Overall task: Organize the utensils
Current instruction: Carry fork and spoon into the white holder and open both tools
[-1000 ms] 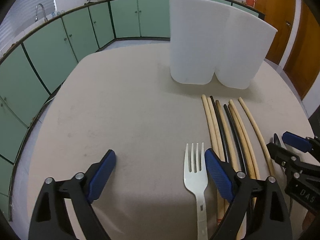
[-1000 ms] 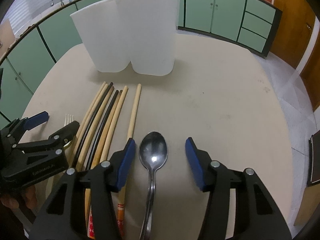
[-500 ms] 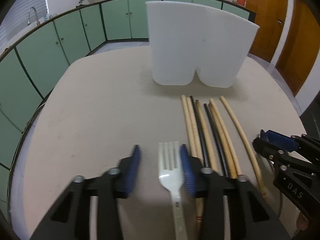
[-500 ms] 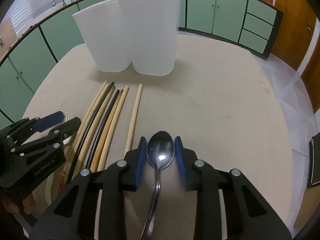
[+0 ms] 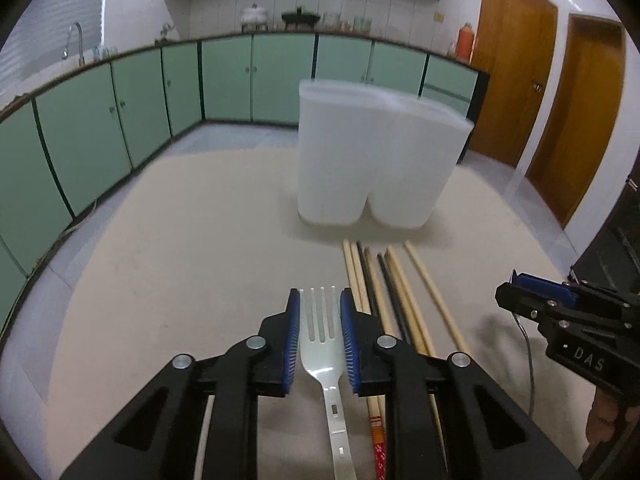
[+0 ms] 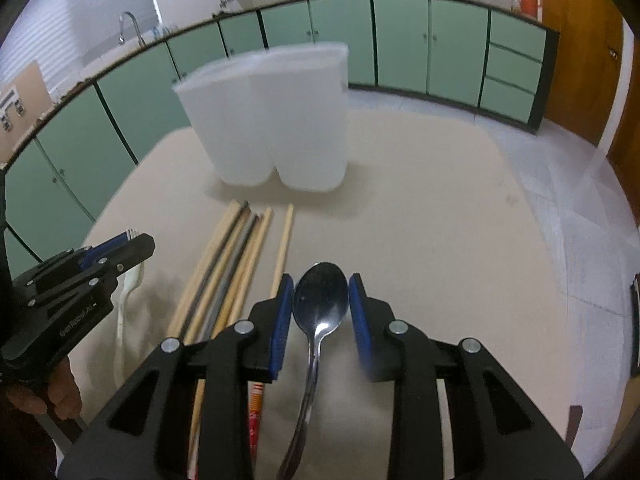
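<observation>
My left gripper [image 5: 320, 320] is shut on a white fork [image 5: 322, 344] and holds it raised, tines pointing forward. My right gripper [image 6: 320, 304] is shut on a metal spoon [image 6: 318, 304], bowl forward, lifted off the table. A white two-lobed utensil holder [image 5: 374, 160] stands upright ahead of both grippers; it also shows in the right wrist view [image 6: 276, 120]. Several wooden and black chopsticks [image 5: 384, 280] lie side by side on the table between the grippers and the holder; they also show in the right wrist view [image 6: 240, 256].
The beige table [image 5: 180, 260] has its left edge close to green kitchen cabinets [image 5: 120, 120]. Wooden doors [image 5: 560, 120] stand at the right. The right gripper shows in the left wrist view [image 5: 560, 320]; the left gripper shows in the right wrist view [image 6: 80, 280].
Both grippers closed, the left on the fork and the right on the spoon, then lifted them off the table and tilted the views up toward the holder.
</observation>
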A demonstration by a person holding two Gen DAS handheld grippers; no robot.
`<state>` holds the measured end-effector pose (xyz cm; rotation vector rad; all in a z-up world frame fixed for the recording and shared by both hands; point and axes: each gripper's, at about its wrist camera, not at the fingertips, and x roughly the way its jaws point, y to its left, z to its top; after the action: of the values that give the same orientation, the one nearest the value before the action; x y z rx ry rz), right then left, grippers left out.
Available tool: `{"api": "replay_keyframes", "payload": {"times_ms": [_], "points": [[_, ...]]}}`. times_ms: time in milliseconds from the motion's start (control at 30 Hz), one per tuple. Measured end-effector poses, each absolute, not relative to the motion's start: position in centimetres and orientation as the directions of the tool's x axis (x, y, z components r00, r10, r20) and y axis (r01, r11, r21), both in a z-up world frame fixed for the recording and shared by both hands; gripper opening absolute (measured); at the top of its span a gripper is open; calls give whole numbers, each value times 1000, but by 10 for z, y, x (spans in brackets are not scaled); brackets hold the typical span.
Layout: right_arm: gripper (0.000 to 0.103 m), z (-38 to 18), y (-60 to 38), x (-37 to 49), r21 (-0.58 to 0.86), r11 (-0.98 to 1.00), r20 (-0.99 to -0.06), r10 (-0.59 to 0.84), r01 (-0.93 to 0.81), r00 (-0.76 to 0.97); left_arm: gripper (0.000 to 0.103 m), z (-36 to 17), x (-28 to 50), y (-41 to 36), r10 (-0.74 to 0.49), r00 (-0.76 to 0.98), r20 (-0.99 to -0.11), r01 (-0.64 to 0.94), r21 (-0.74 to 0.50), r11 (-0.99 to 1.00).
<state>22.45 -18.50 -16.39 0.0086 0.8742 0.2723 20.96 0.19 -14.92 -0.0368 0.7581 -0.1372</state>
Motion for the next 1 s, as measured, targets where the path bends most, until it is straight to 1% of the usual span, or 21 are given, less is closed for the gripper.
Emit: {"api": "replay_keyframes", "payload": {"times_ms": [200, 667, 1000], "points": [[27, -128, -193, 216, 125, 959, -690, 268, -254, 673, 20, -120, 192, 7, -149, 784, -602, 111, -100, 989], [26, -76, -206, 219, 101, 959, -584, 273, -264, 765, 20, -71, 193, 11, -158, 862, -481, 122, -107, 987], [26, -17, -216, 241, 66, 950, -476, 297, -304, 828, 20, -3, 216, 5, -184, 929, -322, 163, -92, 982]]}}
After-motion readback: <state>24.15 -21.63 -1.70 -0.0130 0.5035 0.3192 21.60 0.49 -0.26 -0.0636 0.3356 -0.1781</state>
